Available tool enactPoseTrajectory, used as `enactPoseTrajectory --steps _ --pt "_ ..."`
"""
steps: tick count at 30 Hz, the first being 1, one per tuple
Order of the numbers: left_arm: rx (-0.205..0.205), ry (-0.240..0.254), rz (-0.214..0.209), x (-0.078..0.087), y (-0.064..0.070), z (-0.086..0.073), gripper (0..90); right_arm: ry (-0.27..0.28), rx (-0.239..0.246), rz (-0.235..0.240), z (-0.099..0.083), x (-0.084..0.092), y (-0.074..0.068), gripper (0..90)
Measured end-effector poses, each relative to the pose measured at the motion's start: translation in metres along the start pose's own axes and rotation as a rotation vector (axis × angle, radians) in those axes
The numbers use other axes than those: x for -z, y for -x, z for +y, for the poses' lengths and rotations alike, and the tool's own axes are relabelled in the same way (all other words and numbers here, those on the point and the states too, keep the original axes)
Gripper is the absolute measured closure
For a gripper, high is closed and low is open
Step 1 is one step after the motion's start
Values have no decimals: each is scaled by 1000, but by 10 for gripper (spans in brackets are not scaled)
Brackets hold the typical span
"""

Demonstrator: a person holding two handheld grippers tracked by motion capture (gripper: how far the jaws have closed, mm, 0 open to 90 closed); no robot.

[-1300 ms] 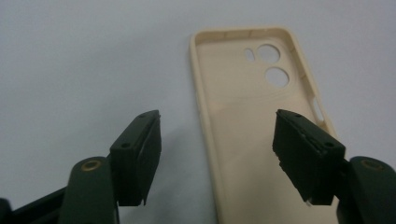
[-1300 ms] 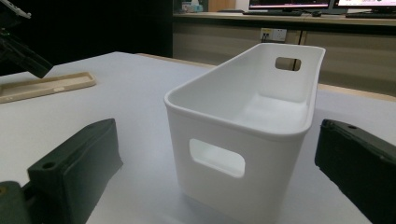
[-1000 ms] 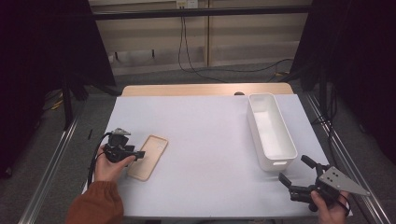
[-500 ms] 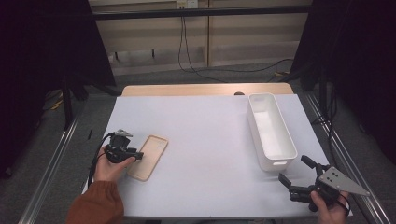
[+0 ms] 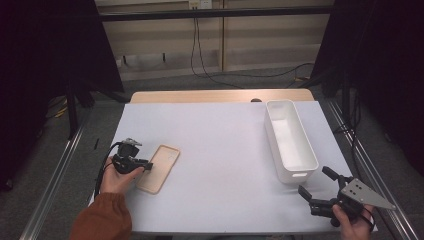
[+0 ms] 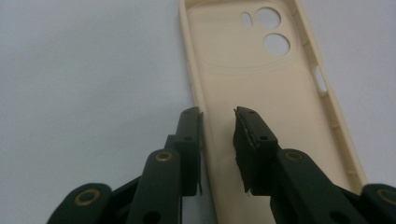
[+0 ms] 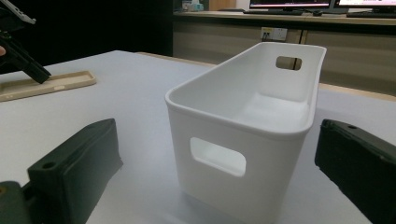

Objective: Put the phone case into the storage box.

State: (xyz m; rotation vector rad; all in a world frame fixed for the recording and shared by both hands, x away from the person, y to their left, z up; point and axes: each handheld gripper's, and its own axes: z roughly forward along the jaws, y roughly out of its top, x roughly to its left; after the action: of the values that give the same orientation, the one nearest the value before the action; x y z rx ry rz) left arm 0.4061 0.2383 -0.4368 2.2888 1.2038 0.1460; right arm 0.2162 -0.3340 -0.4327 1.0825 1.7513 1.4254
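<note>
- Our left gripper (image 6: 218,122) sat low at the near left of the table (image 5: 220,150), its jaws astride one long side wall of the phone case (image 6: 261,93) — one jaw outside on the table, the other inside the shell.
- The jaws had just been closing, with the case's rim between them; a narrow gap was left, and we could not tell whether the pads were pressing on the rim yet.
- The case lay flat, open side up, its long axis running away from the gripper, camera holes at the far end.
- Our right gripper (image 5: 320,192) waited at the near right corner, jaws wide apart and empty, facing the end of the white bin (image 5: 290,140).
- The case was well apart from the bin — our left hand (image 5: 117,177) was much the nearer.
</note>
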Motion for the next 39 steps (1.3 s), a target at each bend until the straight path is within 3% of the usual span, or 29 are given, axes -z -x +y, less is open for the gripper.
enactPoseTrajectory --steps 9,14,19,28,39 --pt "28 10 1 -1 -3 0 773 -1 2 1 0 0 0 0" --pt "29 15 28 -1 -2 1 848 0 2 0 0 0 0 0" --pt "29 20 26 -1 -3 0 856 -1 1 1 0 -1 0 0" --pt "2 36 73 -1 2 0 877 -1 2 1 0 0 0 0" --pt "44 80 58 1 1 -1 878 -1 1 -1 0 0 0 0"
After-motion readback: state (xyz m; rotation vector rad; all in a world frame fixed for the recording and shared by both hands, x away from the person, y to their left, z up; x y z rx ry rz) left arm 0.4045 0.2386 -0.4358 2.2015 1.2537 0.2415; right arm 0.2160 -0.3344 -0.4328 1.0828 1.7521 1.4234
